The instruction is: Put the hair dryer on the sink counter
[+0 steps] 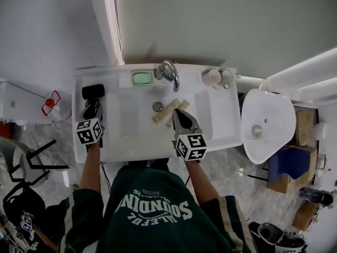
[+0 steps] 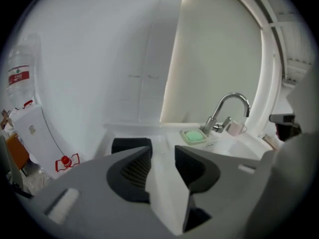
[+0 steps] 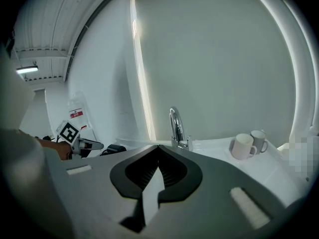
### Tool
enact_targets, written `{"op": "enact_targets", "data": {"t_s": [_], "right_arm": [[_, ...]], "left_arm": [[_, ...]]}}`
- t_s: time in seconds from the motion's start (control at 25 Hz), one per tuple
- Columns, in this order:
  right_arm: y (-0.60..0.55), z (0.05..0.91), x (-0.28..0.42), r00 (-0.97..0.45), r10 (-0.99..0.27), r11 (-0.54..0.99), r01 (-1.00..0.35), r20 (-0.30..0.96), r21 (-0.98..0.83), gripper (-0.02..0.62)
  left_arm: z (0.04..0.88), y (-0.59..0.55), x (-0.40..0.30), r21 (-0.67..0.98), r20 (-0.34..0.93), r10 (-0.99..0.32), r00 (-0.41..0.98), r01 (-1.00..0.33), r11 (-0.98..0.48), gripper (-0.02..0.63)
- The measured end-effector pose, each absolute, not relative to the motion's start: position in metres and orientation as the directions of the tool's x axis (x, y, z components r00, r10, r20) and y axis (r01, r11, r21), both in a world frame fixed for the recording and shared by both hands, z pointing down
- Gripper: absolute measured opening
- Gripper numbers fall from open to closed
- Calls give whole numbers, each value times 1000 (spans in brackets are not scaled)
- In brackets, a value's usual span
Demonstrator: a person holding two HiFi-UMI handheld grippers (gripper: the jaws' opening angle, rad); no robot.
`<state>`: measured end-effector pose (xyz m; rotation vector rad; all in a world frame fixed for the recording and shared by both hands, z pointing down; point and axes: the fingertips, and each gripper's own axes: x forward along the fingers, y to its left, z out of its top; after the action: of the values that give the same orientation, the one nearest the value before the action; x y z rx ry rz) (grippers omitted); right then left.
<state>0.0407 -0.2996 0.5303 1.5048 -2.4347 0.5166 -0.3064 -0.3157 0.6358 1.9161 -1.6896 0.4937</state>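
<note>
The black hair dryer [image 1: 93, 91] lies on the left end of the white sink counter [image 1: 221, 115], close to the back wall. My left gripper [image 1: 91, 108] hovers just in front of it with its jaws apart. In the left gripper view the hair dryer [image 2: 130, 145] sits beyond the left jaw, and only bare counter shows between the jaws of the left gripper [image 2: 162, 151]. My right gripper [image 1: 180, 112] is over the basin, and in the right gripper view the right gripper [image 3: 158, 149] is shut on nothing. That view also shows the hair dryer [image 3: 113, 148] at the far left.
A chrome faucet [image 1: 169, 73] stands at the back of the basin, with a green soap dish [image 1: 142, 78] to its left and two cups [image 1: 218, 78] to its right. Beige rolls [image 1: 169, 111] lie in the basin. A white bowl-shaped fixture [image 1: 267, 123] stands to the right of the counter.
</note>
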Motion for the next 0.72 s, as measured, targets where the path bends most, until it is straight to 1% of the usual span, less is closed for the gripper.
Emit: {"op": "enact_targets", "data": {"t_s": [0.08,0.12,0.16,0.32,0.44,0.52,0.72], "right_arm": [[-300,526,46,-449,-817,414,-894,362,-173,3],[-300,523,47,-451,-819,417,-892,354,-173,3],[-300,520,48,-455,-822,421,-891,344,-172,3],[-301,507,52,-471,-830,439,-882,299,-171,3],[-300,503,57,-480,-830,449,-877,283,-171,2],[-298,500,60,-488,-829,458,-873,273,-169,2],[-295,492,63,-502,-828,474,-865,249,-167,2]], "left_arm": [[620,-311,-283,158,565,-803,188,-980,-119,174],[612,-309,-271,166,550,-807,216,-975,-147,138],[605,-307,-258,175,535,-808,245,-968,-178,123],[578,-300,-214,182,483,-808,337,-941,-283,96],[560,-293,-185,170,444,-812,378,-926,-338,75],[550,-289,-170,169,419,-818,394,-919,-357,53],[530,-283,-147,170,369,-832,414,-910,-378,51]]}}
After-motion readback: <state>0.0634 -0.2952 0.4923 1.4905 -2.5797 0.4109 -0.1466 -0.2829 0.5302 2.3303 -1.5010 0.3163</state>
